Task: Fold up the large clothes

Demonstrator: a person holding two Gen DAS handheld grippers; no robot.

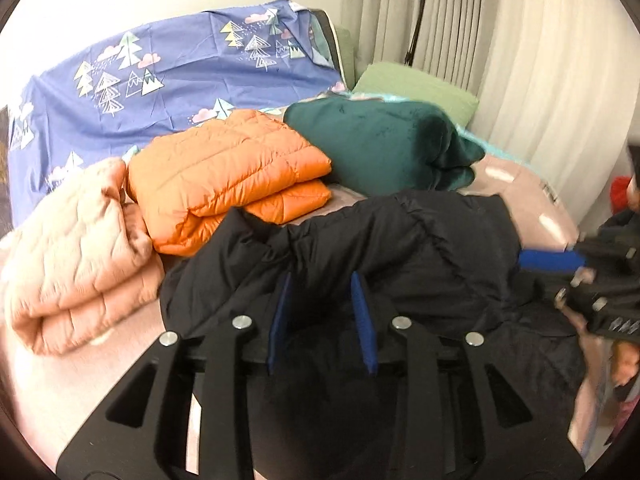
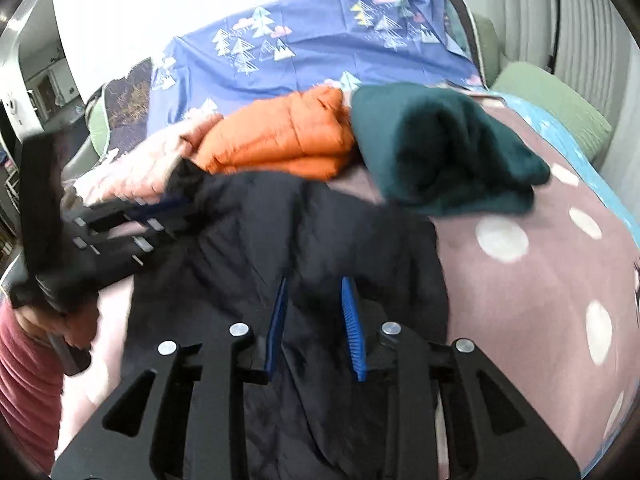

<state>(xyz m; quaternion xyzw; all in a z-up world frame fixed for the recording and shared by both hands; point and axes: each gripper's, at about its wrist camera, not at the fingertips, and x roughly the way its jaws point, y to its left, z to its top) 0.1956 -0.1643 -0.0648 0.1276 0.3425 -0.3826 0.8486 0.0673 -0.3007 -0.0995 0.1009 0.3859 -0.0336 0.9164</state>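
Note:
A black puffer jacket (image 1: 400, 240) lies spread on the bed, its quilted lining showing at the near edge (image 2: 320, 400). My left gripper (image 1: 320, 280) hovers over its near left part. The blue pads stand apart, with dark cloth showing in the gap but no visible pinch. From the right wrist view the left gripper (image 2: 168, 206) sits at the jacket's raised left corner. My right gripper (image 2: 315, 282) is over the jacket's near middle, pads apart, the cloth lying flat below them. In the left wrist view the right gripper (image 1: 548, 260) is at the jacket's right edge.
Folded behind the jacket are a pink quilted coat (image 1: 72, 248), an orange puffer (image 1: 224, 168) and a dark teal fleece (image 1: 380, 144). The mauve dotted blanket (image 2: 540, 280) covers the bed. A blue tree-print sheet (image 1: 180, 60), a green pillow (image 1: 416, 84) and curtains (image 1: 520, 60) lie beyond.

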